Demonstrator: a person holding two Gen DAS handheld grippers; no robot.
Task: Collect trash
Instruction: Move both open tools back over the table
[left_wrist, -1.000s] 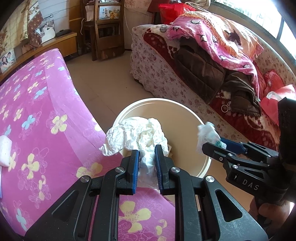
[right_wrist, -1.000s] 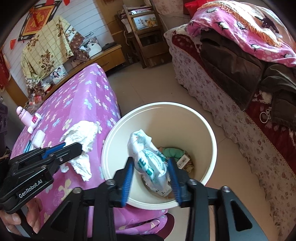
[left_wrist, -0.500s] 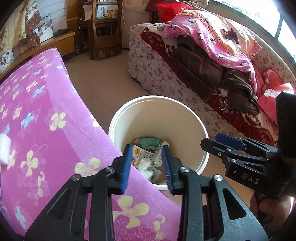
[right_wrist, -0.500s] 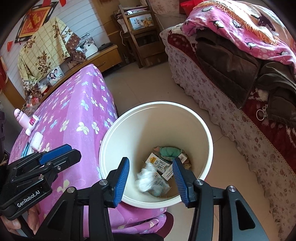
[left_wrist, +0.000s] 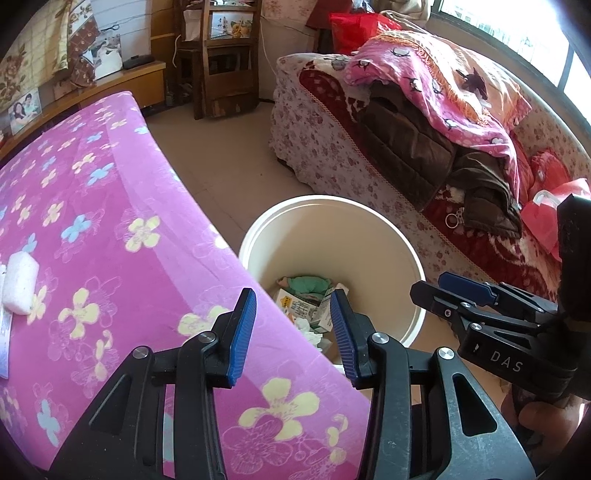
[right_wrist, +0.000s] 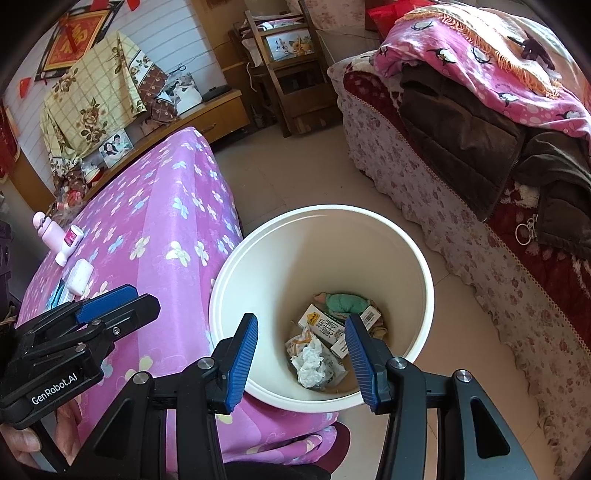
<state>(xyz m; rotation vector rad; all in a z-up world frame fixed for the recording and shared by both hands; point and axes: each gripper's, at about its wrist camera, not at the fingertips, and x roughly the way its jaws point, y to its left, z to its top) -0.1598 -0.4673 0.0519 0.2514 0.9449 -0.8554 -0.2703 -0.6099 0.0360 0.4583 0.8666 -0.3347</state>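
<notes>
A white trash bucket (right_wrist: 406, 254) stands on the floor against the table's edge; it also shows in the left wrist view (left_wrist: 369, 229). Inside lie a crumpled white tissue (right_wrist: 312, 365), a milk carton (right_wrist: 325, 326), a green wad (right_wrist: 347, 302) and other wrappers. My right gripper (right_wrist: 301, 354) is open and empty above the bucket's near rim. My left gripper (left_wrist: 293, 328) is open and empty over the table's edge beside the bucket. Each gripper shows in the other's view, the left (right_wrist: 110, 306) and the right (left_wrist: 454, 291).
The table wears a pink flowered cloth (left_wrist: 92, 221). A white soap-like block (left_wrist: 20, 284) lies on it at the left, with a pink bottle (right_wrist: 55, 236) farther back. A sofa piled with clothes and blankets (left_wrist: 424, 122) stands right. A wooden chair (left_wrist: 218, 55) stands behind.
Both grippers opened and dropped their loads into the bucket: the left let go of the white tissue, the right of the plastic wrapper. Both jaws have since spread wider.
</notes>
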